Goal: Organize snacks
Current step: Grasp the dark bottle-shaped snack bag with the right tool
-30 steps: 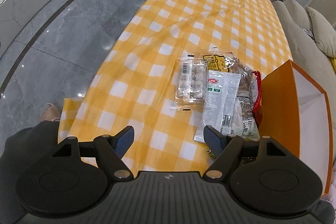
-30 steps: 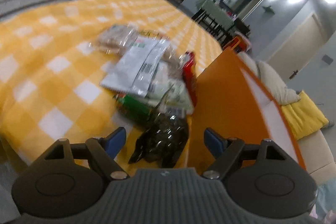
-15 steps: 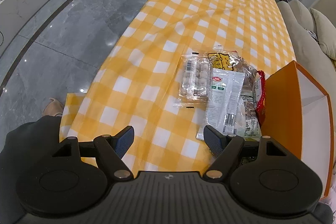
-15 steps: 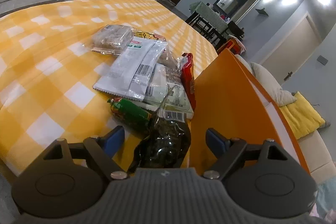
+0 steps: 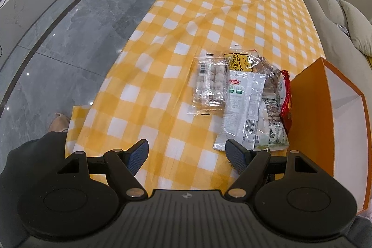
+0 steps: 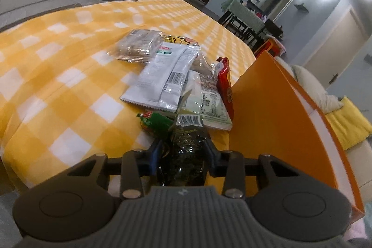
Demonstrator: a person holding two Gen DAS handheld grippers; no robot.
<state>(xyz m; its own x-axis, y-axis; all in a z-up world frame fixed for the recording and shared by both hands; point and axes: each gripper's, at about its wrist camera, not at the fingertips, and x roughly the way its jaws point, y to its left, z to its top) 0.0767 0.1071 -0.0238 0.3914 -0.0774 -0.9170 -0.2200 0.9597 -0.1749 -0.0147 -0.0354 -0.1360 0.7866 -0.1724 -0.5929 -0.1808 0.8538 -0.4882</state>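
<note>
Right tongs have just been closing and now clamp the dark snack packet; left tongs stand apart above the tabletop.

No legible text, only barcodes on the white snack packet.

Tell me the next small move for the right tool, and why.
Probably lift the dark glossy snack packet straight up a little. The right tool has just been closing and its pads now sit against the packet's sides, so the grip looks made. The orange box stands open right beside it, and the left tool hangs open over the checked tablecloth, holding nothing.
</note>
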